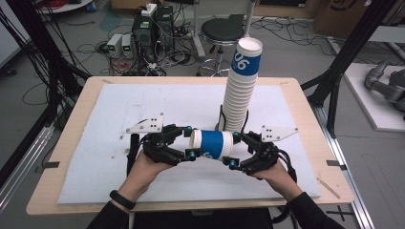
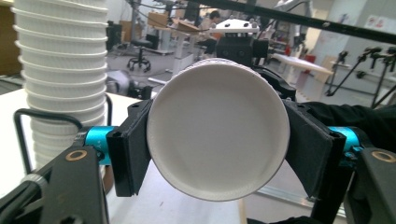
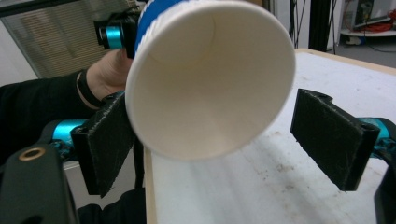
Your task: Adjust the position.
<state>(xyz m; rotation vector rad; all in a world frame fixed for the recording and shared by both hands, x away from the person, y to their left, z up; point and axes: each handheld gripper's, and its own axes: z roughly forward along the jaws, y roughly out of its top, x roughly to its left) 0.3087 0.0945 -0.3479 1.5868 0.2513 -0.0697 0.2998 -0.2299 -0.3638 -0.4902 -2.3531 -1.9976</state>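
A blue-banded white paper cup (image 1: 212, 144) is clamped at its base by the left gripper (image 1: 191, 142), just before the tall cup stack (image 1: 241, 88). The right gripper (image 1: 233, 149) is spread wide around the rim; a centred, gentle closure is advised.

High view looks down over the table (image 1: 86, 95); both gripper views face the cup (image 1: 212, 144) close up, from opposite ends

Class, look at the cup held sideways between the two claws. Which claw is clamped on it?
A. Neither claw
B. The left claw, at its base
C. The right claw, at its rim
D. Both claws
B: the left claw presses both jaws on the cup base, while the right claw stands open around the rim.
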